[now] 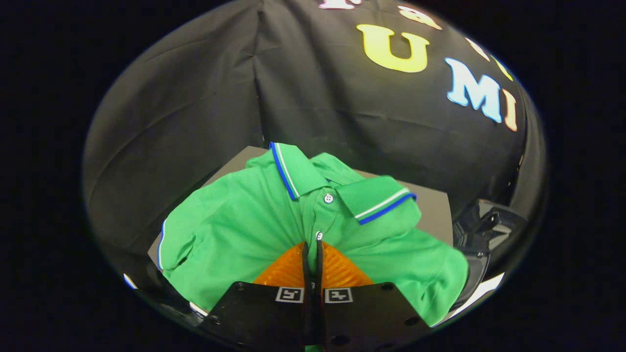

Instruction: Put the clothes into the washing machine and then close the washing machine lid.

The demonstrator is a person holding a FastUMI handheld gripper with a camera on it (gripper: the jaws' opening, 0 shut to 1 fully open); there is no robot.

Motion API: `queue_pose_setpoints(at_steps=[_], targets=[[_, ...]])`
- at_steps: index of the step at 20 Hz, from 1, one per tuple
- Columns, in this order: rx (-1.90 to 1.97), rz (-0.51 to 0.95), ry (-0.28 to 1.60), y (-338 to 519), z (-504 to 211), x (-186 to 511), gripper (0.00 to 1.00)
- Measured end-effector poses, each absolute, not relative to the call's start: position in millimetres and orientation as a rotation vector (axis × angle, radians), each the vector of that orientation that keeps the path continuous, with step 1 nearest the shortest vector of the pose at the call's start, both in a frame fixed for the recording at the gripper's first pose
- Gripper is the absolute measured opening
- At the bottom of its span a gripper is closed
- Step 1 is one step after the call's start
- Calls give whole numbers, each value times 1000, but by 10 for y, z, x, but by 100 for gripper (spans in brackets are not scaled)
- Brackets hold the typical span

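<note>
A green polo shirt (234, 234) with a blue-and-white trimmed collar and white buttons hangs in front of me, lifted off the grey surface (433, 210) behind it. My gripper (312, 247) is shut on the shirt's button placket just below the second button. Both orange fingers (288, 271) press together on the fabric, which bunches and drapes down on either side of them. A dark part of the washing machine (481, 234) shows to the right of the shirt, partly hidden by the sleeve.
The black cloth booth wall (195, 98) stands close behind the grey surface. A white strip (481, 288) shows low at the right, beneath the dark machine part.
</note>
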State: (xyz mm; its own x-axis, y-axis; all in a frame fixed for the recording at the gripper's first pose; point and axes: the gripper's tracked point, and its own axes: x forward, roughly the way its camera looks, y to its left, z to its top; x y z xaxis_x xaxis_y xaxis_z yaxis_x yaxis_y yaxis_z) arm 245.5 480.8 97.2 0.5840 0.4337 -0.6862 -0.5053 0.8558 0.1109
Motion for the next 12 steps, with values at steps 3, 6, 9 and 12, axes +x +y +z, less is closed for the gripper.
queue_pose_setpoints(at_steps=[3,6,9,12], targets=[[-77,552,781,4816,975,2474,2],[-60,560,774,4812,1021,2443,2],[-26,573,763,4793,1145,2445,1],[10,599,717,4762,1398,2477,1]])
